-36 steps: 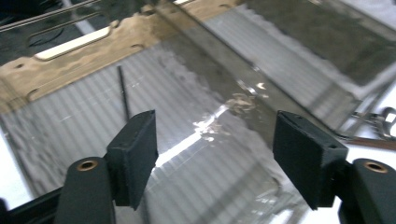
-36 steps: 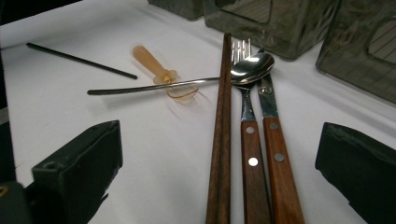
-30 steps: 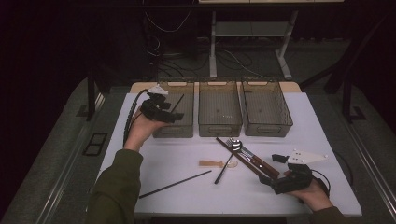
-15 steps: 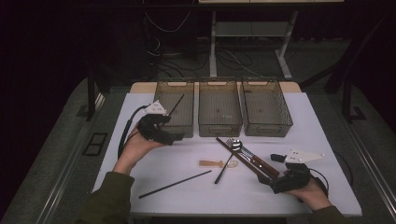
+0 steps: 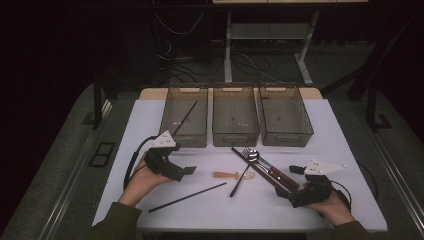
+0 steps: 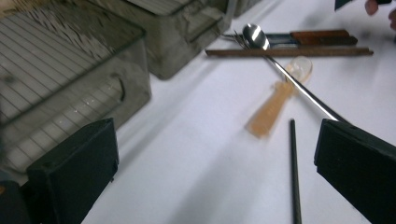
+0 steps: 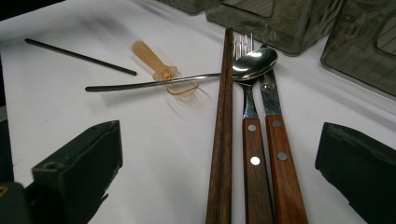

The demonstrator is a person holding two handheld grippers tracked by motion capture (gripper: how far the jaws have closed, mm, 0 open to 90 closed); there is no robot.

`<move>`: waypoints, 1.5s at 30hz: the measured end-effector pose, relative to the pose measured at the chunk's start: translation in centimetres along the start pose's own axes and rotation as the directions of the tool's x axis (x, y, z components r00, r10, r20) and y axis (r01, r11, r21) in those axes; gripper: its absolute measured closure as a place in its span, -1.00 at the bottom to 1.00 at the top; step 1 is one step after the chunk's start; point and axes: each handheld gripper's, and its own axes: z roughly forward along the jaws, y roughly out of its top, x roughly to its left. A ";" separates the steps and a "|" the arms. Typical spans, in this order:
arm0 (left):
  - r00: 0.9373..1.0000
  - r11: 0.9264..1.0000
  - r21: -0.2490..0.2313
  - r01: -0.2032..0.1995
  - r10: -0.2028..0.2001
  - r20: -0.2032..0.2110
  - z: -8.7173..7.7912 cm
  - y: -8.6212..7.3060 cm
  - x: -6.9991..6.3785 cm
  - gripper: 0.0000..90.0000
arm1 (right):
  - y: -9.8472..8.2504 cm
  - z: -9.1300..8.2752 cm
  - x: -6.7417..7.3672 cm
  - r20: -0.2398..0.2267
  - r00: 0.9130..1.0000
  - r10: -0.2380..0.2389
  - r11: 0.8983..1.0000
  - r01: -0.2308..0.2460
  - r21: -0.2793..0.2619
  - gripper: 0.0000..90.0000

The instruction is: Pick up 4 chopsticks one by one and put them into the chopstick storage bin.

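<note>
My left gripper (image 5: 189, 171) hovers over the white table (image 5: 150, 115) in front of the left bin (image 5: 192, 140); its jaws have just been opening and stand open, nothing between them. In the left gripper view a black chopstick (image 6: 293, 172) lies ahead between the jaws, beside an amber spoon (image 6: 275, 105) and a metal spoon (image 6: 289, 84). A second black chopstick (image 5: 185, 118) leans inside the left bin. My right gripper (image 5: 289, 181) rests open at the front right, facing brown chopsticks (image 7: 223, 140), a fork (image 7: 252, 140) and a knife (image 7: 280, 158).
Three clear bins stand in a row at the back: the left one, the middle bin (image 5: 235, 140) and the right bin (image 5: 292, 140). The loose black chopstick (image 5: 187, 197) lies near the front edge. Dark floor surrounds the table.
The left gripper drew back from the left bin toward the front and sank lower. Its jaws opened, and the black chopstick stayed in the bin. The right hand kept still.
</note>
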 end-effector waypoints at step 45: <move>0.990 0.991 0.100 -0.085 0.073 0.117 -0.3 -5.7 -3.7 0.64 | 0.0 0.0 0.3 0.005 1.000 -0.019 1.000 0.019 0.000 -0.98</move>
